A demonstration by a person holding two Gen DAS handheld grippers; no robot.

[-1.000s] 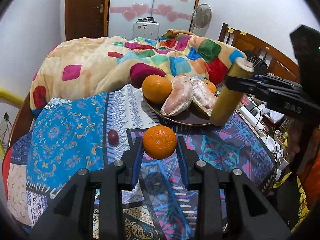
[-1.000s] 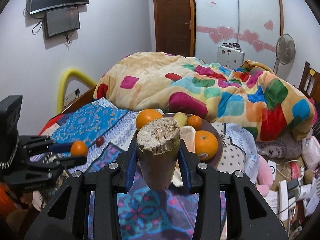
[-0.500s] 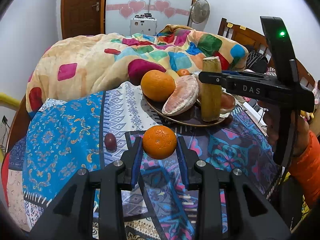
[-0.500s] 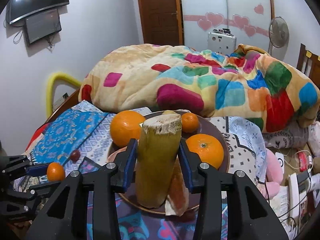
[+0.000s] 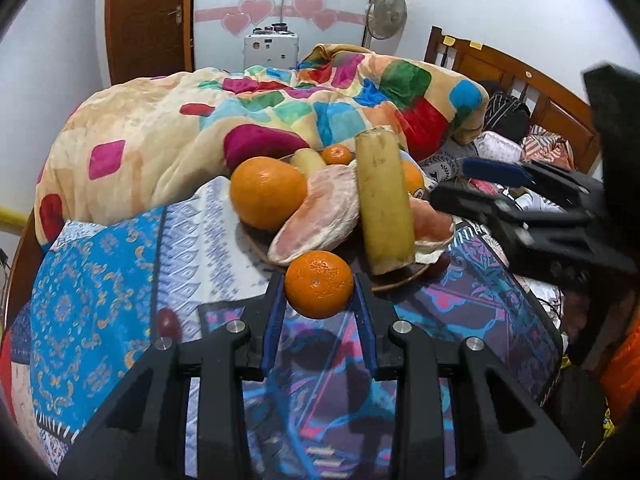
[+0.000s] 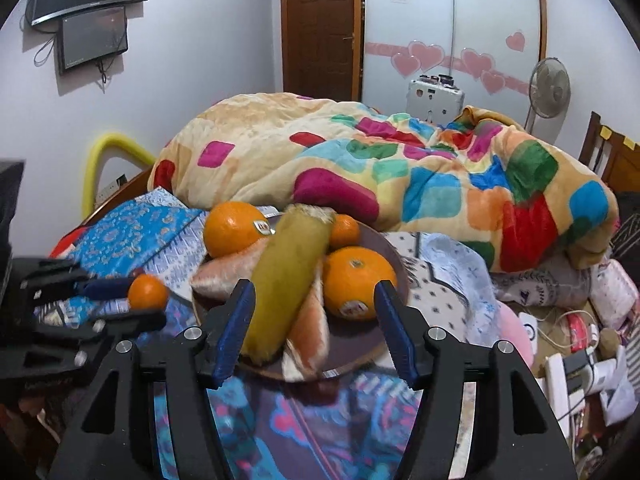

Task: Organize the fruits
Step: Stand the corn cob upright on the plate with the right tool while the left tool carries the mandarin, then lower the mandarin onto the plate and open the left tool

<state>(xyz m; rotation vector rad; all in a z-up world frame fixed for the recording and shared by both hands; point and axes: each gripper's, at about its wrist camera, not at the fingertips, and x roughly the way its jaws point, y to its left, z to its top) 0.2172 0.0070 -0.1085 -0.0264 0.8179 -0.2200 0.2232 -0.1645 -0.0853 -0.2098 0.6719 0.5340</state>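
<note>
My left gripper (image 5: 319, 286) is shut on a small mandarin (image 5: 319, 284) just in front of the brown plate (image 5: 400, 280); the same mandarin (image 6: 148, 291) shows at the left of the right wrist view. On the plate (image 6: 360, 340) lie a big orange (image 5: 268, 192), pomelo segments (image 5: 320, 216), a stickered orange (image 6: 358, 282) and a small mandarin (image 6: 344, 231). A yellow-green cane piece (image 6: 286, 280) leans on the plate between the jaws of my right gripper (image 6: 314, 292), which are opening, and the pads no longer press it. In the left wrist view the cane piece (image 5: 384, 200) stands clear of the right gripper (image 5: 464, 184).
A small dark red fruit (image 5: 168, 322) lies on the patterned cloth left of the left gripper. A bulky colourful quilt (image 6: 380, 168) fills the bed behind the plate. Cables, boxes and soft toys (image 6: 560, 328) crowd the right side. A wooden headboard (image 5: 520, 80) stands far right.
The right gripper lowered the cane piece onto the plate and spread its jaws, and the cane now leans free. The left gripper carried the mandarin closer to the plate.
</note>
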